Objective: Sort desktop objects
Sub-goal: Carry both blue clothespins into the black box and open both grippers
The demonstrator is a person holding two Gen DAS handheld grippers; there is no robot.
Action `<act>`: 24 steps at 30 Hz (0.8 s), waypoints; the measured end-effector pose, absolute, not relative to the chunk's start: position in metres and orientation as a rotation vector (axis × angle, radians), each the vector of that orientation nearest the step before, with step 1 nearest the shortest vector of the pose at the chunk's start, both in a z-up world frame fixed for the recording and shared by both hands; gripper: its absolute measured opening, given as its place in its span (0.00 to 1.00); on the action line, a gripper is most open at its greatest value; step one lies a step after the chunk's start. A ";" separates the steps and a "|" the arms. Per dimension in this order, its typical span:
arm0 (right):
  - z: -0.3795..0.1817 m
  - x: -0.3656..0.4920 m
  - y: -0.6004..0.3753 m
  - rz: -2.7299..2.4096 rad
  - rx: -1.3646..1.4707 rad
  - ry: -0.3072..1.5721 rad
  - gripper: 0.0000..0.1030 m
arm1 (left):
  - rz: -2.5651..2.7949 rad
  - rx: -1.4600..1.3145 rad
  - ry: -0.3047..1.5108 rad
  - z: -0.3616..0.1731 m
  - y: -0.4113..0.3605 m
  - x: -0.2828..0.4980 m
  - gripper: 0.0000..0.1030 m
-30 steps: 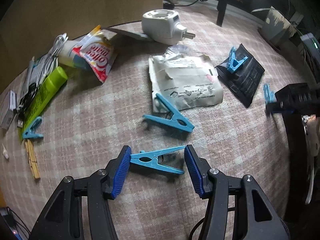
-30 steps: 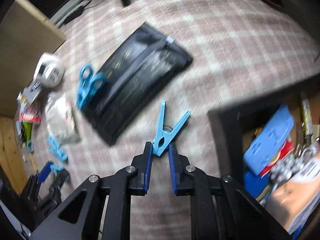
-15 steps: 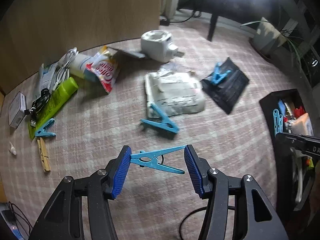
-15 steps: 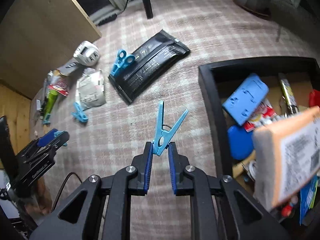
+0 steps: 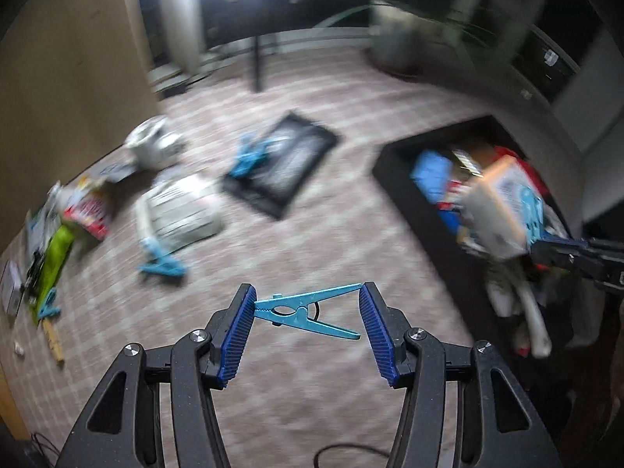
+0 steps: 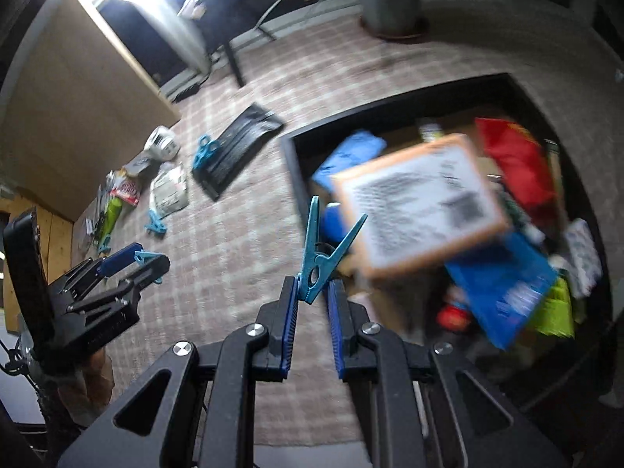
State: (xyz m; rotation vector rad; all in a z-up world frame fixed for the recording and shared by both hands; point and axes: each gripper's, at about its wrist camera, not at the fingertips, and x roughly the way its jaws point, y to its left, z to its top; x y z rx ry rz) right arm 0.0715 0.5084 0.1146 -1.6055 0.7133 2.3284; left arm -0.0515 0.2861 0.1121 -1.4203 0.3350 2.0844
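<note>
Pink-and-white checked cloth (image 5: 312, 230) covers the whole work surface, and a broad bare stretch of it lies between the scattered clutter on the left and the black storage box (image 6: 296, 156) on the right. That box's near-left wall runs diagonally just ahead of the right gripper (image 6: 312, 304), and its inside is crowded: an orange-edged carton (image 6: 417, 202) tilts above a blue packet (image 6: 503, 284), a red bag (image 6: 514, 163) and other blurred items.

Held high over the bare cloth, the left gripper (image 5: 308, 312) has its blue ribbed pads (image 5: 238, 331) pressed against the two ends of a light blue clothespin (image 5: 308, 312), which lies crosswise between them, its open legs pointing right. The right gripper pinches a second light blue clothespin (image 6: 323, 245) by its closed end; this one stands nearly upright, its legs fanned out over the box's near-left corner.

Well to the left on the cloth, another blue clip (image 5: 162, 265) lies just beside a white pouch (image 5: 179, 210); a further blue clip (image 5: 249, 156) rests on the edge of a black flat pouch (image 5: 288, 163). A white plug adapter (image 5: 150, 144), a red snack packet (image 5: 91, 210) and a green tube (image 5: 54, 257) sit near the far-left edge, all blurred.
</note>
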 end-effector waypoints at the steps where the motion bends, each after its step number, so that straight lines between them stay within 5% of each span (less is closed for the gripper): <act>1: 0.118 0.081 0.517 2.317 -1.586 0.723 0.15 | 2.062 -1.402 0.346 0.117 0.297 -0.044 0.51; 24: 0.104 0.182 0.670 2.133 -1.518 0.725 0.18 | 1.781 -1.217 0.560 0.138 0.498 0.083 0.54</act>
